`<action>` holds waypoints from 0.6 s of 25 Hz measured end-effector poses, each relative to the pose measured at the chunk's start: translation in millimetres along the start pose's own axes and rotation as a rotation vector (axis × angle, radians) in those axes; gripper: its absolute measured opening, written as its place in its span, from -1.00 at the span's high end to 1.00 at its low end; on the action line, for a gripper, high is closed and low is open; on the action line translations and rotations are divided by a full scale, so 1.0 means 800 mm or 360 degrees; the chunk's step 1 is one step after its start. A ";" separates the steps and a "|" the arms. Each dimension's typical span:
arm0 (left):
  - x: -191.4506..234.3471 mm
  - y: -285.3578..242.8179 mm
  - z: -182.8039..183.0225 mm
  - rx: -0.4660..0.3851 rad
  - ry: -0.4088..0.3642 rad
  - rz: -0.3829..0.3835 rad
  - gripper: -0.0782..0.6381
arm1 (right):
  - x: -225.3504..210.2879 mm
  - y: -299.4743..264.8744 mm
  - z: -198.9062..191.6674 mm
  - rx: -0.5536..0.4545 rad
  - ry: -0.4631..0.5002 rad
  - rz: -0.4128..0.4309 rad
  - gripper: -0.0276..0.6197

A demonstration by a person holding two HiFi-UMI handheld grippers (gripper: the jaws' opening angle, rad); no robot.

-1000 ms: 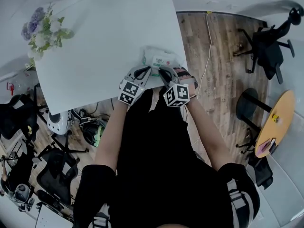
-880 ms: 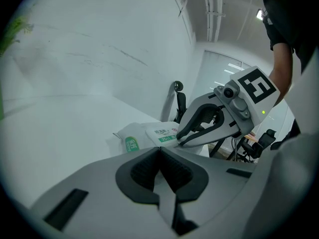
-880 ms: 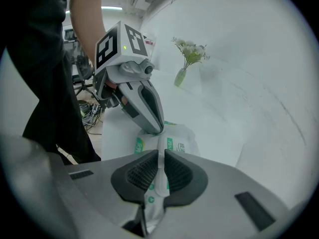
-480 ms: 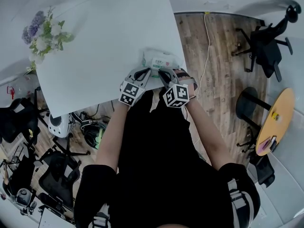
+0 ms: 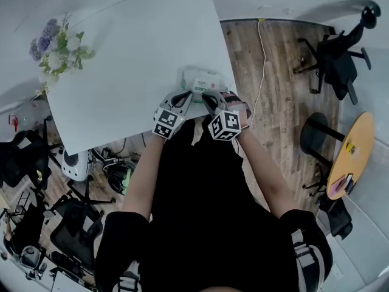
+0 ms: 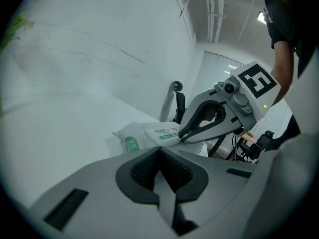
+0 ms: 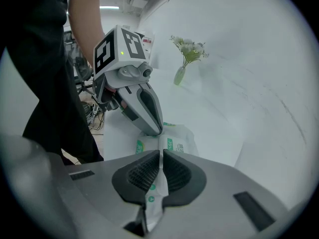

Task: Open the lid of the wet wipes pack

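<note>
The white and green wet wipes pack (image 5: 206,78) lies near the right front corner of the white table (image 5: 134,53). Its flat white lid (image 6: 162,132) faces up. My left gripper (image 5: 187,93) is at the pack's near left end, its jaws (image 6: 159,151) shut with a thin pale strip of the pack's edge between the pads. My right gripper (image 5: 206,95) is beside it, its tips (image 6: 182,137) at the lid's near corner. Its jaws (image 7: 161,156) are closing, and a thin white piece of the pack (image 7: 179,143) with green marks is pinched between the pads.
A vase of flowers (image 5: 58,44) stands at the table's far left. The table's front edge runs just under the grippers. Right of the table are wood floor, a white cable (image 5: 262,72), an office chair (image 5: 340,53) and a round wooden side table (image 5: 352,157).
Both grippers stay at the pack's near edge. Only the head view has shifted slightly; no movement of the pack shows.
</note>
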State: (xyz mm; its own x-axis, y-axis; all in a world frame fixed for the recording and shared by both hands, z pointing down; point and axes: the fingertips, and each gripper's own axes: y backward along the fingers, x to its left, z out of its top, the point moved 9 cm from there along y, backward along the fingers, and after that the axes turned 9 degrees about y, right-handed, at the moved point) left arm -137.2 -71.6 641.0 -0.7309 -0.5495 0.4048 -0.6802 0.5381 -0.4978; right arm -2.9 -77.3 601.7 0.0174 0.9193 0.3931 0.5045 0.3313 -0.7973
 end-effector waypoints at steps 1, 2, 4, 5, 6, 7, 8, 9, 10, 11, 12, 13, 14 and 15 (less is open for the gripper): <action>0.000 0.000 0.000 0.0001 0.0001 -0.0001 0.72 | 0.000 0.000 0.001 0.0002 -0.0003 0.0001 0.81; 0.001 0.001 0.000 0.0002 0.0000 -0.0003 0.72 | 0.000 0.000 0.001 0.0004 -0.0006 0.0002 0.82; 0.001 0.001 0.000 0.0004 0.0003 -0.0008 0.71 | 0.000 0.001 0.002 0.0006 -0.0013 0.0004 0.82; 0.001 0.002 0.001 0.0006 0.0005 -0.0012 0.71 | -0.001 0.002 0.003 0.0007 -0.0016 0.0004 0.82; 0.001 0.002 0.001 0.0007 0.0006 -0.0016 0.72 | -0.001 0.003 0.003 0.0008 -0.0021 0.0002 0.82; 0.002 0.002 0.002 0.0009 0.0008 -0.0020 0.72 | -0.002 0.004 0.004 0.0007 -0.0028 -0.0002 0.82; 0.002 0.002 0.002 0.0011 0.0011 -0.0024 0.72 | -0.003 0.005 0.004 0.0008 -0.0038 -0.0006 0.82; 0.002 0.001 0.002 0.0013 0.0015 -0.0029 0.72 | -0.004 0.005 0.005 0.0010 -0.0047 -0.0010 0.83; 0.003 0.002 0.002 0.0015 0.0020 -0.0034 0.72 | -0.004 0.006 0.005 0.0013 -0.0052 -0.0015 0.83; 0.003 0.002 0.002 0.0017 0.0023 -0.0038 0.71 | -0.005 0.006 0.006 0.0016 -0.0056 -0.0019 0.83; 0.003 0.002 0.002 0.0019 0.0023 -0.0042 0.71 | -0.005 0.007 0.006 0.0017 -0.0059 -0.0024 0.82; 0.004 0.002 0.002 0.0022 0.0021 -0.0045 0.72 | -0.005 0.007 0.007 0.0018 -0.0064 -0.0029 0.82; 0.004 0.002 0.002 0.0025 0.0018 -0.0049 0.72 | -0.006 0.008 0.007 0.0017 -0.0073 -0.0034 0.82; 0.005 0.002 0.002 0.0027 0.0017 -0.0053 0.72 | -0.007 0.008 0.008 0.0014 -0.0087 -0.0038 0.82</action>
State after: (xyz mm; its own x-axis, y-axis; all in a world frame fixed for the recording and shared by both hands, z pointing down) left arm -140.8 -73.9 640.7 -0.7085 -0.5599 0.4295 -0.7032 0.5085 -0.4969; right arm -4.9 -78.9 591.3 -0.0419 0.9212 0.3869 0.4965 0.3553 -0.7920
